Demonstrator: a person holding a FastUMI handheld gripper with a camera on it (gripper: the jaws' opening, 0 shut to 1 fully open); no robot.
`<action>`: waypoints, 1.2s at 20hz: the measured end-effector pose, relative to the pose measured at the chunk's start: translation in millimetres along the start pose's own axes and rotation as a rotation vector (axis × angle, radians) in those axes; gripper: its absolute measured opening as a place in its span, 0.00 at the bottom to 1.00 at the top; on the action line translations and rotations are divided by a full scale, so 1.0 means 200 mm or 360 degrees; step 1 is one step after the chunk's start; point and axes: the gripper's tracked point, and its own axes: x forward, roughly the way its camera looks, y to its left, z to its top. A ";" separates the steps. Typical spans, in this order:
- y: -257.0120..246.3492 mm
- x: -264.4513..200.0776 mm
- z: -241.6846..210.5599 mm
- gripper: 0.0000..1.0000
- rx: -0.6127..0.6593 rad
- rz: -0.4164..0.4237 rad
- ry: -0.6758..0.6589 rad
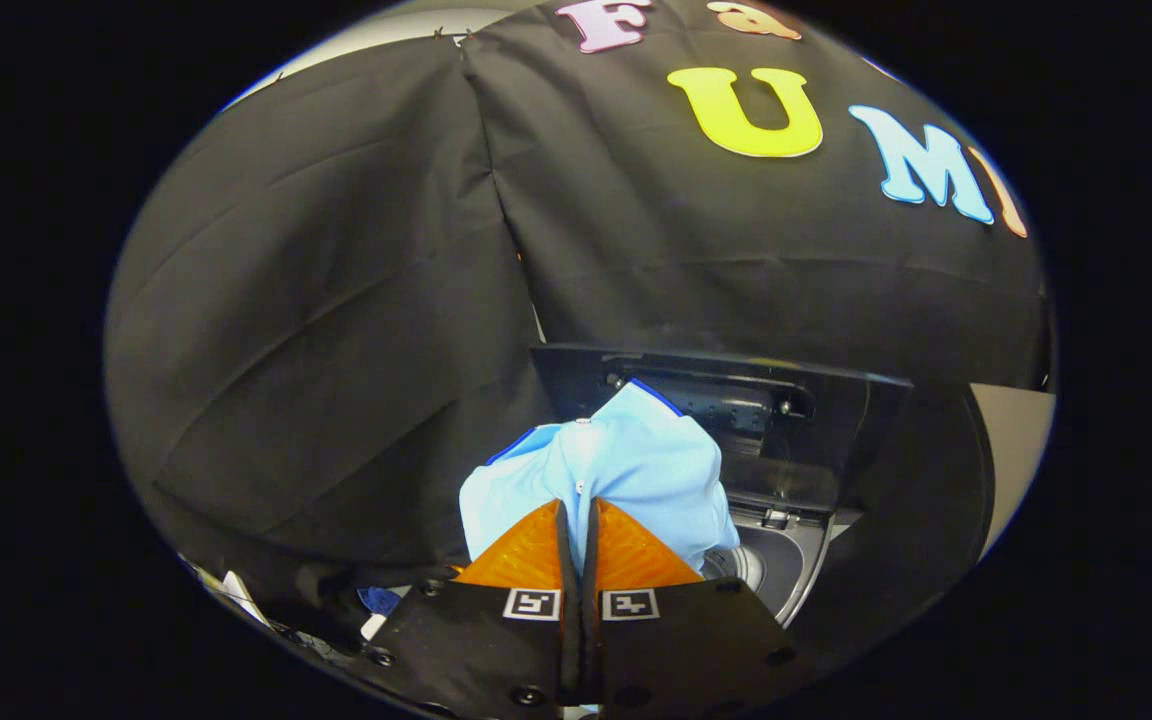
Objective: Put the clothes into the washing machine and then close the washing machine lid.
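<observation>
A light blue garment with dark blue trim bunches up right at my fingertips, and my gripper is shut on a fold of it. Beyond and below the cloth the washing machine stands with its drum opening showing just right of the fingers. Its dark lid is raised upright behind the garment. The garment hangs over the near left part of the opening and hides most of the drum.
The black cloth wall closes off the space behind and to the left of the machine. A pale wall strip shows to the right. Small white and blue items lie low on the left beside the fingers.
</observation>
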 end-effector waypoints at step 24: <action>-0.32 0.55 -0.69 0.01 0.0198 -0.0344 0.0379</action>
